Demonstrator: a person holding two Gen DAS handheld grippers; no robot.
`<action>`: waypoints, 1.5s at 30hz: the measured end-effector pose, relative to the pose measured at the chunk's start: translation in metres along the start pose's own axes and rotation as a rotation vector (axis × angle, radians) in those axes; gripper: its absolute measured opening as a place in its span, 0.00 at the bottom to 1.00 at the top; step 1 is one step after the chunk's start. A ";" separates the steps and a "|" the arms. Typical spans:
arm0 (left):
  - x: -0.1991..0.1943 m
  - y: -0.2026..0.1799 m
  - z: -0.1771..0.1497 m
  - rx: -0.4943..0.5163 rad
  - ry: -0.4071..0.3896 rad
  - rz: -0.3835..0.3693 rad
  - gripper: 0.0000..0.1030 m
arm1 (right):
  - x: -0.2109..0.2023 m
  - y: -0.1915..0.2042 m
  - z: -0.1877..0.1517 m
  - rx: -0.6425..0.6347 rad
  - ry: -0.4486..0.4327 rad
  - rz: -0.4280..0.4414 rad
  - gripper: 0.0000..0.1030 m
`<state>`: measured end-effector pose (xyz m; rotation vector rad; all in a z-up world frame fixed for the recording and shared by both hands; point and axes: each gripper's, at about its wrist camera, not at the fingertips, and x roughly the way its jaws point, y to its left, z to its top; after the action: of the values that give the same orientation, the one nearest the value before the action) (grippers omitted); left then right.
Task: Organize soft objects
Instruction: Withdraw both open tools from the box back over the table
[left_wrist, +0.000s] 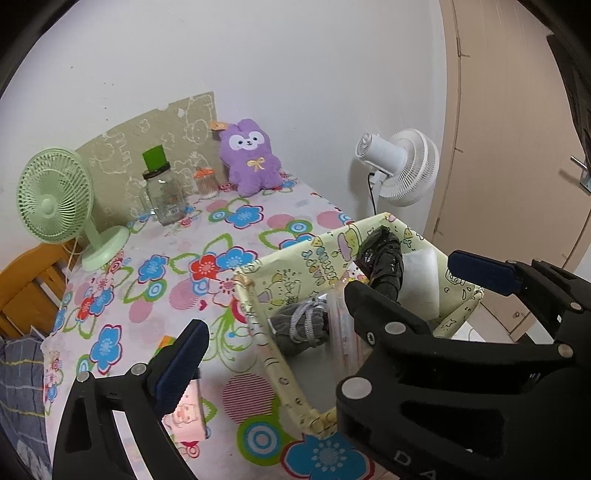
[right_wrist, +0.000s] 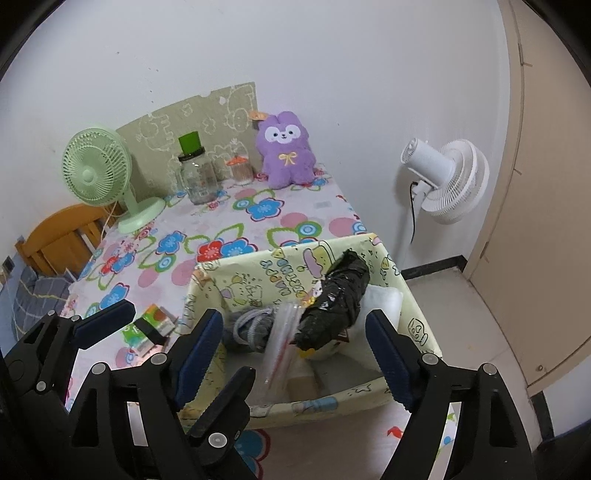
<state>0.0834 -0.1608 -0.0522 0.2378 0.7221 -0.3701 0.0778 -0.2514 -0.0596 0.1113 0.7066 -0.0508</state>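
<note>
A pale yellow cartoon-print fabric box stands at the near right corner of the floral-clothed table. In it lie a grey drawstring pouch, a black wrapped bundle, a white soft pad and a clear plastic bag. My left gripper hangs open over the box's left rim. My right gripper hangs open above the box, holding nothing. A purple plush sits upright at the table's far edge against the wall.
A green desk fan, a glass jar with a green lid and a small orange-lidded container stand at the back. A colourful packet lies left of the box. A white fan and a door are on the right.
</note>
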 end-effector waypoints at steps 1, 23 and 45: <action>-0.003 0.002 0.000 -0.002 -0.005 0.005 0.97 | -0.002 0.003 0.000 -0.002 -0.005 0.000 0.82; -0.036 0.055 -0.013 -0.061 -0.056 0.059 0.97 | -0.028 0.067 -0.001 -0.036 -0.093 -0.020 0.95; -0.022 0.121 -0.042 -0.142 -0.012 0.113 0.97 | 0.001 0.126 -0.012 -0.106 -0.041 0.050 0.96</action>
<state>0.0921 -0.0315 -0.0579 0.1410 0.7162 -0.2121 0.0817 -0.1252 -0.0585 0.0260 0.6639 0.0324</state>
